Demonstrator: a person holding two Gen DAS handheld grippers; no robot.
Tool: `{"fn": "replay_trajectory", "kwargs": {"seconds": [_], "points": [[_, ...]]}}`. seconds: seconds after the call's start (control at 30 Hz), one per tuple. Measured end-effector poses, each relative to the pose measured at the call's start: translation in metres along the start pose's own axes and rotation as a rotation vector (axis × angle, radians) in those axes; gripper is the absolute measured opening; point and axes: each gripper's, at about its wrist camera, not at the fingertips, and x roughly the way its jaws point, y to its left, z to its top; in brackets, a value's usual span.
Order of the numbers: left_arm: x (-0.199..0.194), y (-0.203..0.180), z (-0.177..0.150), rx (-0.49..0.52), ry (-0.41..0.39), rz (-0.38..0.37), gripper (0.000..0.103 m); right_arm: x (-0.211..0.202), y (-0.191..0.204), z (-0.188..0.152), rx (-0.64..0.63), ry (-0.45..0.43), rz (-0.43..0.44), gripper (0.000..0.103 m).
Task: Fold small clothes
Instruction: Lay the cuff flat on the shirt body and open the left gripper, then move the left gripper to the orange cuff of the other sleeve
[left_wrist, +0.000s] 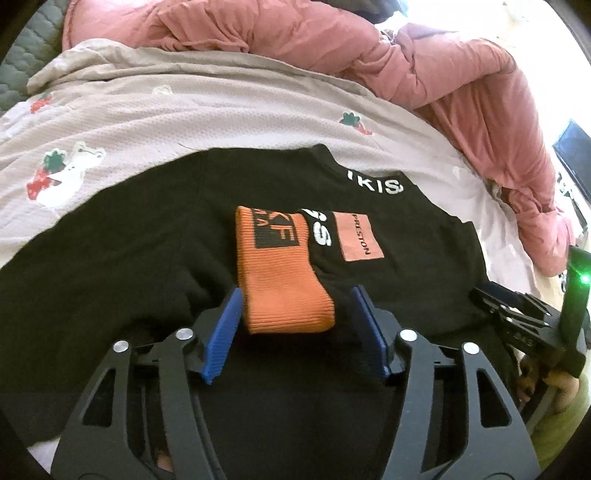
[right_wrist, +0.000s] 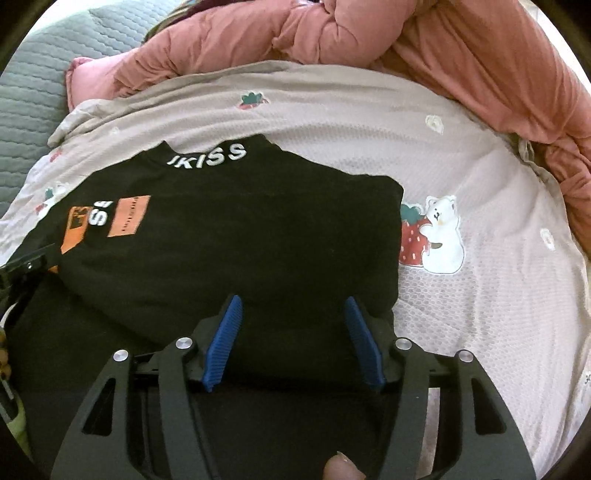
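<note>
Black sweatshirt (right_wrist: 229, 236) lies mid-blanket (right_wrist: 461, 155), collar far side. Left gripper (left_wrist: 293, 306) spread wide, straddling the orange cuff (left_wrist: 284, 280), not pinching; right gripper (right_wrist: 293, 314) gaping, empty, over the near hem.

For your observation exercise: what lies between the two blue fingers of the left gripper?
In the left wrist view, the orange ribbed cuff of the black garment lies between the left gripper's fingers, on the black fabric. The jaws stand open, not pressing it.
</note>
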Motion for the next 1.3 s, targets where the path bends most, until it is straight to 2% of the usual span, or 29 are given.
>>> {"fn": "replay_trajectory", "kwargs": {"seconds": [0.17, 0.3, 0.33, 0.37, 0.47, 0.97, 1.3], "points": [[-0.015, 0.001, -0.002, 0.011, -0.045, 0.042, 0.076, -0.013, 0.008, 0.0, -0.005, -0.027, 0.02, 0.08], [-0.029, 0.006, -0.003, 0.005, -0.084, 0.077, 0.084, -0.022, 0.018, 0.001, -0.018, -0.05, 0.037, 0.088], [-0.034, 0.009, -0.004, -0.003, -0.096, 0.09, 0.09, -0.024, 0.02, 0.001, -0.019, -0.054, 0.039, 0.091], [-0.038, 0.012, -0.004, -0.009, -0.105, 0.097, 0.093, -0.027, 0.023, 0.001, -0.023, -0.061, 0.048, 0.092], [-0.049, 0.02, -0.007, -0.027, -0.131, 0.118, 0.093, -0.033, 0.032, 0.002, -0.035, -0.074, 0.069, 0.095], [-0.099, 0.06, -0.023, -0.116, -0.242, 0.22, 0.093, -0.064, 0.069, 0.006, -0.069, -0.146, 0.143, 0.097], [-0.131, 0.08, -0.033, -0.152, -0.295, 0.251, 0.093, -0.076, 0.088, 0.012, -0.08, -0.17, 0.165, 0.098]]}}
